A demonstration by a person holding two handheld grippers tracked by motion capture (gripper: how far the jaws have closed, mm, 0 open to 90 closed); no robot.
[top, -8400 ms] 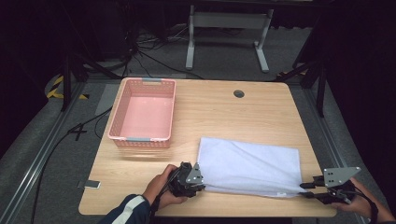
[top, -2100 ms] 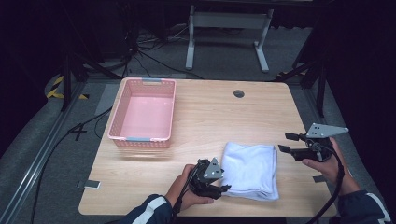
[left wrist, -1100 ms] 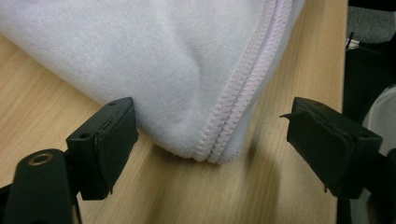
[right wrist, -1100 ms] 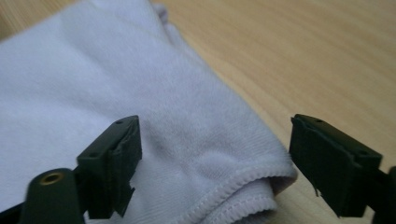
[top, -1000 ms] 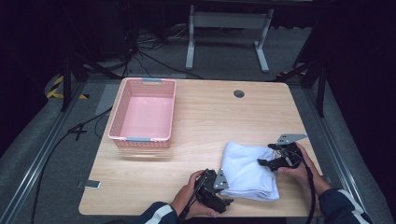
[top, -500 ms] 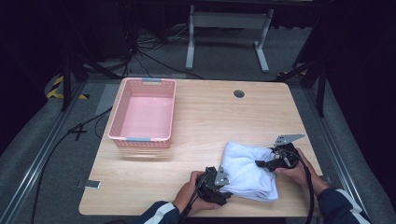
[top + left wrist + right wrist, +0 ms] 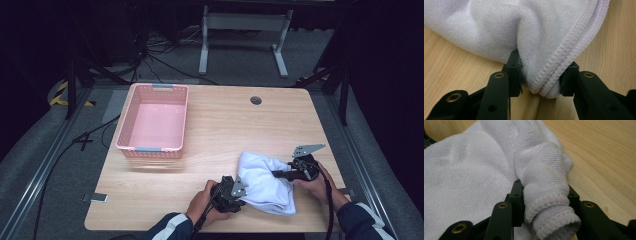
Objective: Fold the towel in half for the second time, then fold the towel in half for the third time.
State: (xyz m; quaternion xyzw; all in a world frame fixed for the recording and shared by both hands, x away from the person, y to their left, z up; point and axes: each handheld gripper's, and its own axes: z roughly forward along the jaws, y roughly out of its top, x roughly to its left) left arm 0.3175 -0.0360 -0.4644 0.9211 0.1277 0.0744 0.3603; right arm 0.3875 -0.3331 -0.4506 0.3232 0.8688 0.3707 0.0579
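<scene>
Pink basket (image 7: 153, 121): stands on the left half of the wooden table (image 7: 225, 120), well apart from the work and not in use at this moment. Left gripper (image 7: 231, 189): at the near edge of the table, held in the person's left hand (image 7: 205, 204); in the left gripper view its jaws are clamped on a folded hemmed corner of the white towel (image 7: 529, 32), several layers of stitched edge bunched between them. The towel (image 7: 265, 181) lies on the right front part of the table, folded into a thick, rumpled pad between the two grippers. Right gripper (image 7: 281, 174): at the towel's right side, held in the right hand (image 7: 316, 182); in the right gripper view its jaws are closed on a rolled, hemmed bunch of the towel (image 7: 474, 182), which bulges out past them. Assessment of handling: the cloth is terry, judged light, soft and wholly limp; it will sag and drape wherever unsupported and carries no breakage risk. The pile should give fair friction, so slipping is unlikely while layers stay bunched. The doubled hem at the corners is judged the soundest place to hold; a mid-cloth pinch would probably catch one layer and let the fold open.
</scene>
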